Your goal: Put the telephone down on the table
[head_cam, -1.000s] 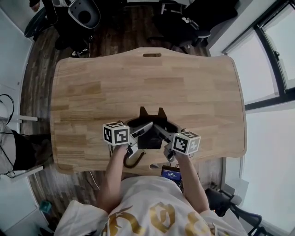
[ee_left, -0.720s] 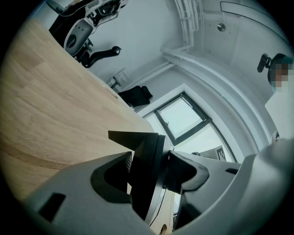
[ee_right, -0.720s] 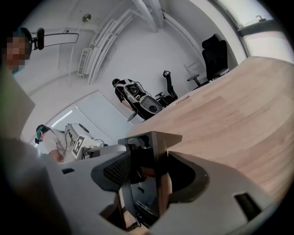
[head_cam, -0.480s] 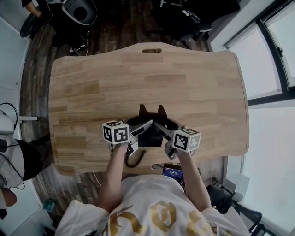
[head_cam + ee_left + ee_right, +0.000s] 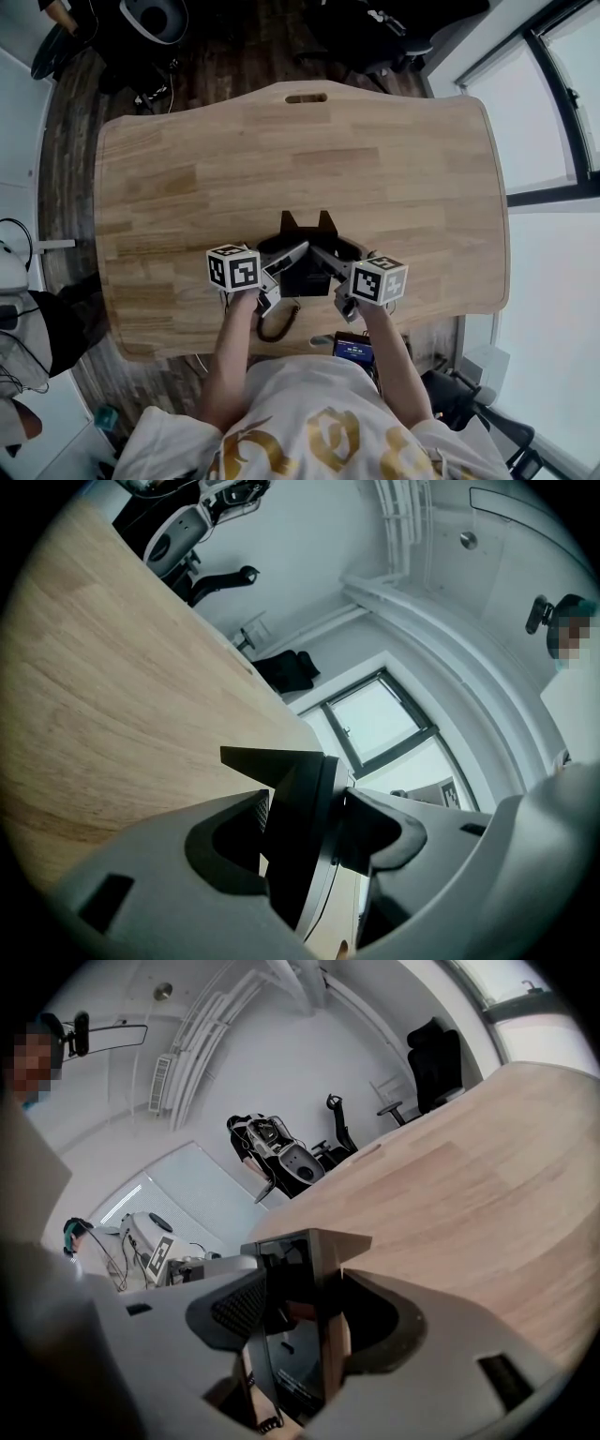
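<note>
The telephone [image 5: 305, 272] is sitting between the two grippers above the near middle of the tabletop [image 5: 394, 187], just inside the edge closest to the person. It is a black unit with flat, hard panels and a smooth, glossy face that is reflecting light in the right gripper view [image 5: 300, 1269]. Two pointed black tabs are projecting from its far side. A black coiled cord [image 5: 277, 324] is trailing from it over the near edge. Whether its underside is touching the wood cannot be told.

The left gripper [image 5: 305, 827] is gripping the telephone's [image 5: 292, 772] left side, its fingers [image 5: 246, 819] pressing on the casing. The right gripper [image 5: 305, 1314] is gripping the opposite side in the same way, its cross-hatched pad [image 5: 236, 1305] lying against the panel. The gripper bodies are pale grey moulded plastic with black pads.

The tabletop is showing light, matte wood joined from straight strips, with rounded corners and a narrow slot [image 5: 307, 97] near the far edge.
</note>
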A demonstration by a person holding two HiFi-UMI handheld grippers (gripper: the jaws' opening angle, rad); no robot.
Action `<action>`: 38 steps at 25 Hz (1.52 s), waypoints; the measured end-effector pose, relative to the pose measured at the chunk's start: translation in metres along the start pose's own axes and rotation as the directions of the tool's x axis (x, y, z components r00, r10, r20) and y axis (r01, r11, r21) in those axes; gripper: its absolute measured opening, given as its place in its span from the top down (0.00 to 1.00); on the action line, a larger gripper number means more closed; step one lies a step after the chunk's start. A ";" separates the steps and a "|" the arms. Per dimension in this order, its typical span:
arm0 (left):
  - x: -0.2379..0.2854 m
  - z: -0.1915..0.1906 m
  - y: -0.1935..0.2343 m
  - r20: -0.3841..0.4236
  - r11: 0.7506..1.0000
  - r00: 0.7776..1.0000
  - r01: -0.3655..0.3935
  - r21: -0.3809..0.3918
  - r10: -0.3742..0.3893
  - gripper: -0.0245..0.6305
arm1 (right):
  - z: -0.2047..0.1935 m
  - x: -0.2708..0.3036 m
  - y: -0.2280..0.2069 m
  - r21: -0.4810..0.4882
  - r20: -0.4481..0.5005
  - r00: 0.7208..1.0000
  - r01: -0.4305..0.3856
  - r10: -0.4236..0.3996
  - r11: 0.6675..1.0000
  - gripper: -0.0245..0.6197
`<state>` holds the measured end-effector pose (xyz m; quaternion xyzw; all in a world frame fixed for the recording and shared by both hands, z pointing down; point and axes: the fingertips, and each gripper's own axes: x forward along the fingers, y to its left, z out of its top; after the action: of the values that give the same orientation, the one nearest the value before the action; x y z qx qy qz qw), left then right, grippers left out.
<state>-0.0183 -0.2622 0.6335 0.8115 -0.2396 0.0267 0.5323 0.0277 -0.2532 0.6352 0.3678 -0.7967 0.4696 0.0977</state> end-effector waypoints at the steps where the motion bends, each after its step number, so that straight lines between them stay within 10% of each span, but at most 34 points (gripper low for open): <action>1: 0.001 0.000 0.002 -0.002 1.000 1.000 0.000 -0.005 0.000 0.60 | 0.000 0.001 -0.002 0.004 -0.002 1.000 0.003 -0.003 1.000 0.58; 27: 0.013 0.008 0.033 0.042 0.992 0.999 -0.008 -0.126 0.014 0.60 | 0.006 0.020 -0.025 0.085 0.038 0.999 -0.002 -0.001 0.996 0.61; 38: 0.007 0.009 0.036 0.076 0.987 0.986 -0.143 -0.078 0.149 0.55 | 0.007 0.011 -0.028 0.008 0.073 0.994 0.080 -0.080 0.997 0.61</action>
<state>-0.0291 -0.2843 0.6623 0.7723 -0.3209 0.0235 0.5477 0.0401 -0.2722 0.6563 0.4165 -0.7833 0.4534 0.0864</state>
